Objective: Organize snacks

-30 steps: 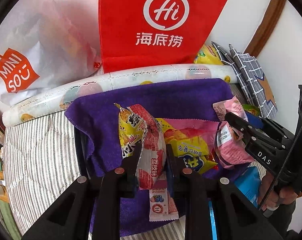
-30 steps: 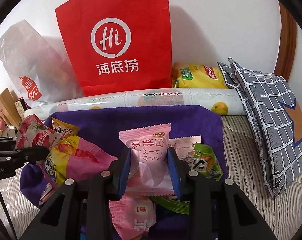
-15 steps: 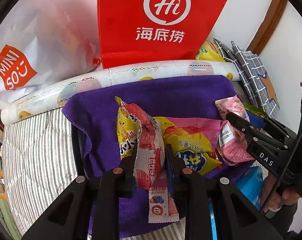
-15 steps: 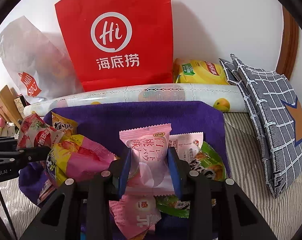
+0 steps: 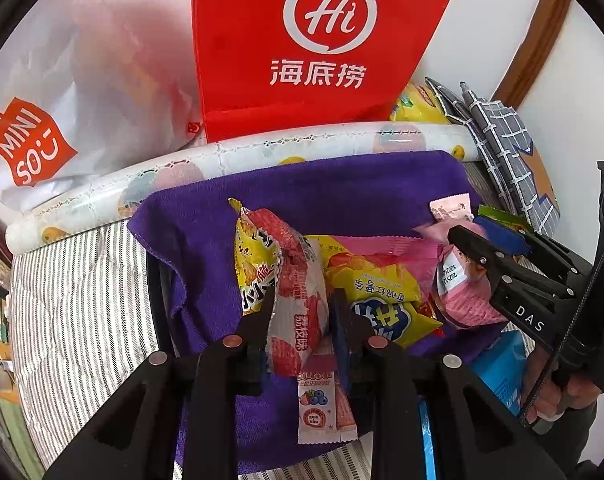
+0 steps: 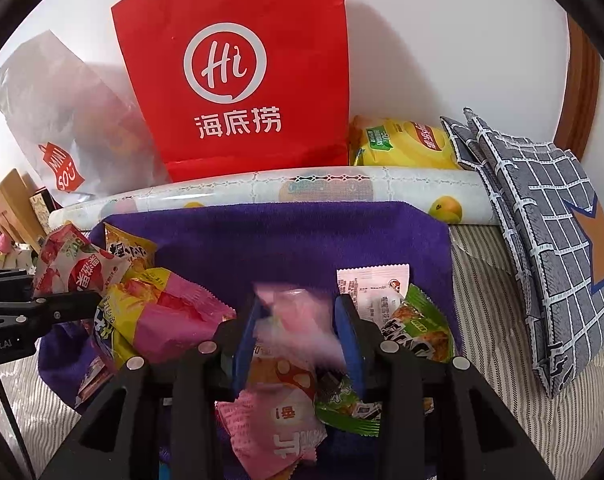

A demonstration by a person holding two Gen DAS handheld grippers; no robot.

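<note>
Holding a red-and-white snack packet [image 5: 297, 304], the left hand-held gripper [image 5: 302, 316] is seen in the left wrist view closed on the wrapper over the purple towel [image 5: 322, 184]. At 3 o'clock the right hand-held gripper [image 5: 468, 246] is seen around a pink packet [image 5: 462, 296]. A yellow chip packet [image 5: 382, 300] lies between the two. A firm hold on the packet's middle is judged best, and it should be lifted clear before being moved so that neighbours are not dragged.

In the right wrist view, the pink packet [image 6: 297, 320] is blurred between the blue pads [image 6: 245, 332]; whether it is gripped or slipping cannot be told. A green packet [image 6: 418, 324] lies at 3 o'clock. A striped bed cover [image 6: 502, 360] is spread beneath the towel, and a red paper bag [image 6: 237, 72] is propped against the white wall at 12 o'clock.
</note>
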